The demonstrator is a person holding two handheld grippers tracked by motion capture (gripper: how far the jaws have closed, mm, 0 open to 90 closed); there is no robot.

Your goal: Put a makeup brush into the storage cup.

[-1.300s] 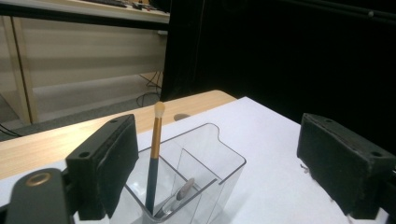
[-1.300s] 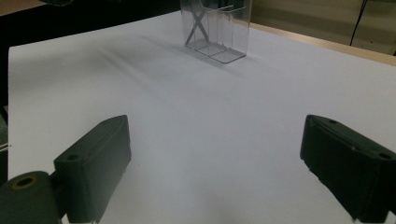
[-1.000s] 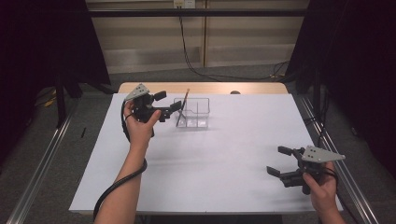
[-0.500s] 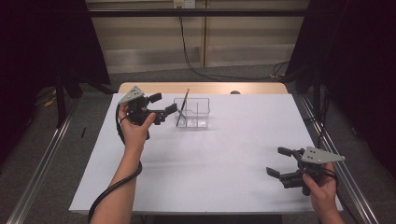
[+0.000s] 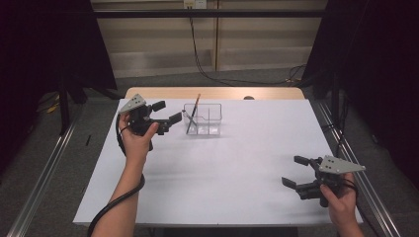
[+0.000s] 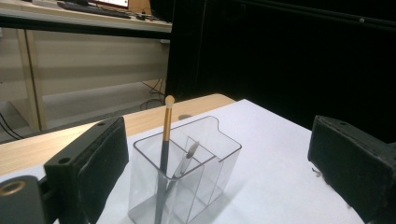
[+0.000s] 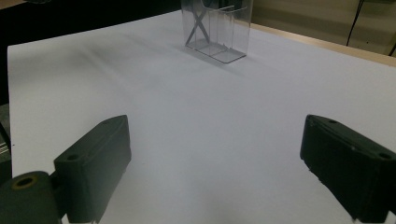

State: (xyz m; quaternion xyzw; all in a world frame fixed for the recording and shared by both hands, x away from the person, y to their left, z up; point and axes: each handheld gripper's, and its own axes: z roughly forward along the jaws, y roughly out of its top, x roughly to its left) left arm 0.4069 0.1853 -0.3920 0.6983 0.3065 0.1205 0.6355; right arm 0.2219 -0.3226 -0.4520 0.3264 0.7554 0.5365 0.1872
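Note:
A clear plastic box (image 5: 203,120) with divided compartments stands at the far middle of the white table. A dark brush with a gold ferrule (image 5: 193,112) leans in its left compartment. In the left gripper view the box (image 6: 205,154) is close ahead, holding the gold-tipped brush (image 6: 164,140) and a shorter silver-tipped one (image 6: 187,157). My left gripper (image 5: 168,111) hovers open just left of the box, nothing between its jaws. My right gripper (image 5: 292,171) is open and empty near the front right corner, facing the distant box (image 7: 217,28).
The white table sheet (image 5: 232,168) spreads wide between the grippers. A bare wooden strip (image 5: 217,93) runs along the far edge. Metal rails (image 5: 44,168) flank the table, and cables hang on the back wall.
My left gripper has drifted slightly left and toward the person, staying open beside the box. The right gripper has not moved.

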